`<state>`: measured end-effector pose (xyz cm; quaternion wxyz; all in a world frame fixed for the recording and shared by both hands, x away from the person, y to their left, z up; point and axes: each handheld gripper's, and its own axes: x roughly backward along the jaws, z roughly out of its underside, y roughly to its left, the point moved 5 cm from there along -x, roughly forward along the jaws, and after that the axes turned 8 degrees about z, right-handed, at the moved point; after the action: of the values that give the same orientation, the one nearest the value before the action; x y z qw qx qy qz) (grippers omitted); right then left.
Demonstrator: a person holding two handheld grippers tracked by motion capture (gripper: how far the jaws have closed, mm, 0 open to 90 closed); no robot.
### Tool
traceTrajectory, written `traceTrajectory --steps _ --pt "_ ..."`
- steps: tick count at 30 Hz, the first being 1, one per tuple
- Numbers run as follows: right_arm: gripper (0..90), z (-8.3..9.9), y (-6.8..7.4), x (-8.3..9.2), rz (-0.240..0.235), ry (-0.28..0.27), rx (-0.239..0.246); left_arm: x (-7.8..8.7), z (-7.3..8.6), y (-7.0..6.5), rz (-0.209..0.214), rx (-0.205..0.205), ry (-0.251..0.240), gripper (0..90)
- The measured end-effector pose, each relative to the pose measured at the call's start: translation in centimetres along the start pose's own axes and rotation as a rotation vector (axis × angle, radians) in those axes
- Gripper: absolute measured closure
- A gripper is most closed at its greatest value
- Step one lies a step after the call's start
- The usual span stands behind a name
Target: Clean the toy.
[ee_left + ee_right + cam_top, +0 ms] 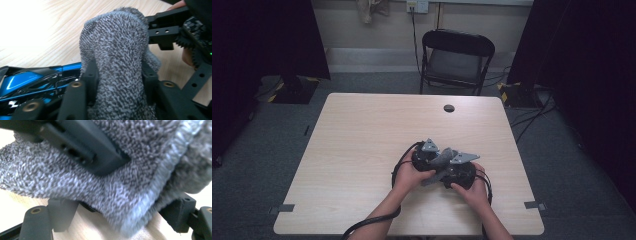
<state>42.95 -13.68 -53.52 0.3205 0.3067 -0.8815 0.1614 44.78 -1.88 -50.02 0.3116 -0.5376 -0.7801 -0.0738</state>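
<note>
A grey terry cloth [439,162] hangs between the two grippers, which a person's hands hold close together over the front middle of the wooden table [362,140]. My left gripper [427,157] is shut on the cloth [117,50], which bulges up between its jaws [120,75]. The right gripper [458,171] faces it from the right [170,30]. In the right gripper view the cloth [87,185] drapes across just above my right gripper [120,212], whose jaws stand wide apart, open. One of the left gripper's fingers [82,147] presses on the cloth from above.
A round cable hole [449,108] sits near the table's far edge. A black folding chair [456,60] stands behind the table. Tape marks [534,205] lie near the front corners. Cables [372,220] trail off the front edge.
</note>
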Motion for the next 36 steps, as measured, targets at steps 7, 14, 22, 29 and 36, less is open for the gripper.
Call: traceTrajectory --steps 7,14,22,29,36 --pt "23.7 0.0 0.0 0.0 -0.003 -0.001 0.003 0.7 0.2 0.1 -0.018 -0.015 -0.028 42.4" --pt "23.8 0.0 0.0 0.0 -0.003 -0.001 0.003 0.8 0.9 0.1 0.018 -0.014 -0.012 62.6" --pt "25.6 0.0 0.1 0.0 -0.005 -0.005 0.003 0.5 0.5 0.2 -0.019 -0.013 0.028 69.7" --pt "26.6 0.0 0.0 0.1 -0.004 -0.006 0.001 0.9 0.4 0.5 -0.041 0.018 0.007 70.2" --pt "27.0 0.0 0.0 0.1 -0.004 -0.007 0.002 1.2 0.1 1.1 -0.058 0.019 0.028 70.9"
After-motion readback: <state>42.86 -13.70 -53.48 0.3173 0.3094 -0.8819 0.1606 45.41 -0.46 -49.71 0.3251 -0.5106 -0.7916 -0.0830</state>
